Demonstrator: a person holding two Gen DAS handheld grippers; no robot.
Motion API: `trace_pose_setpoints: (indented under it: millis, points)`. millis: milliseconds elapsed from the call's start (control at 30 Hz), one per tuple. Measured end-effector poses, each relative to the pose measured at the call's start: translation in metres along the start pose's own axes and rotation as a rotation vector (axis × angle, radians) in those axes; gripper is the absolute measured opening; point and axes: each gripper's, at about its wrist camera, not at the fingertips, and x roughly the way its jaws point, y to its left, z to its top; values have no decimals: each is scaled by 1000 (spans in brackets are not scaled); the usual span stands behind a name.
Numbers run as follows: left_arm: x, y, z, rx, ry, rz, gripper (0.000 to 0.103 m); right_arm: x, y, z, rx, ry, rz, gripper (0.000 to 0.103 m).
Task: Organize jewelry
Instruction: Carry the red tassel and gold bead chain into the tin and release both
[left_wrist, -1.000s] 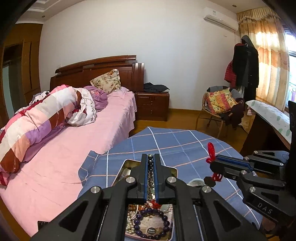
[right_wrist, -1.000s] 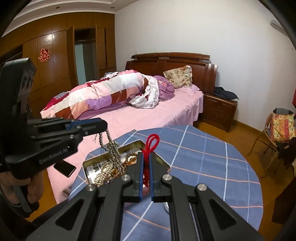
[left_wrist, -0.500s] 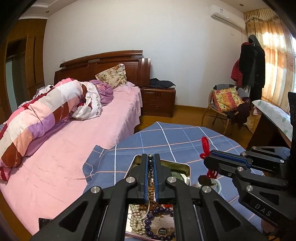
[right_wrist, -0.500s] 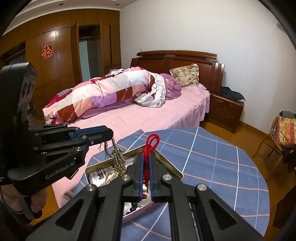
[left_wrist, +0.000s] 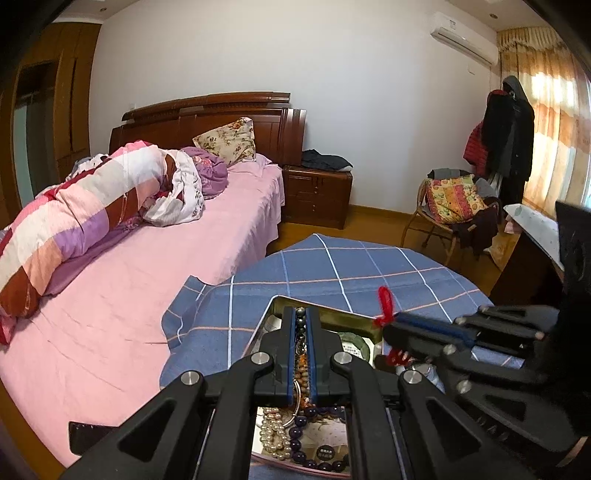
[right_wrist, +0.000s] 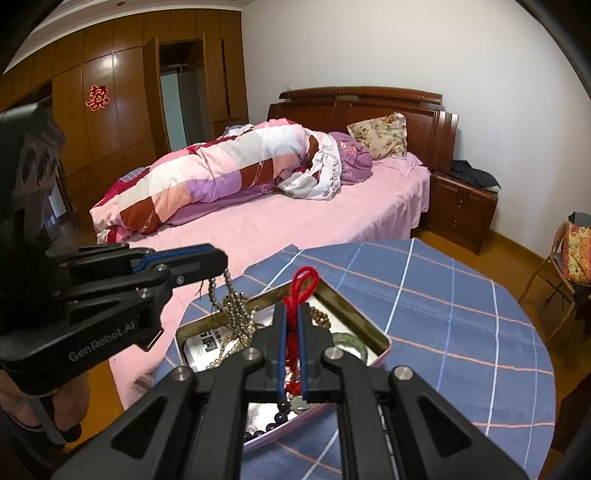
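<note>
Bedroom, white walls, wooden wardrobe along one side. A bed with pink sheet and a rolled patchwork quilt lies behind a round desk covered in a blue checked cloth. A chair with a patterned cushion stands by the curtained window.

On the near part of the desk sits an open metal tin, shallow and rectangular, holding mixed jewelry: a dark purple bead bracelet, a pearl strand, and a greenish bangle near its right wall.

Left gripper hangs above the tin, jaws pressed together on a strand of small metallic beads. The right wrist view shows the strand dangling from the tip down into the tin, where its lower loops merge with the other pieces. A hand grips the handle below.

Right gripper is just beside the left one, also above the tin, jaws clamped on a red knotted cord. The cord's loop stands up past the fingertips; its tassel end hangs beneath the jaws over the tin. Whether the tassel touches the contents cannot be told.

The two grippers are close but apart, each holding its own piece.
</note>
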Motion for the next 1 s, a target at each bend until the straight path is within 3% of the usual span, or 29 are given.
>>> trace_pose_setpoints:
  millis: [367,567,1000]
  points:
    - [-4,16,-3,-54,-4,6,4,13,-4,-8,11,34,8,8]
    - [-14,20,-3,-50,-30,45,4,20,-14,-5,35,36,-3,8]
    - [10,40,-19,-99,36,97,4,58,-41,-15,109,99,12,12]
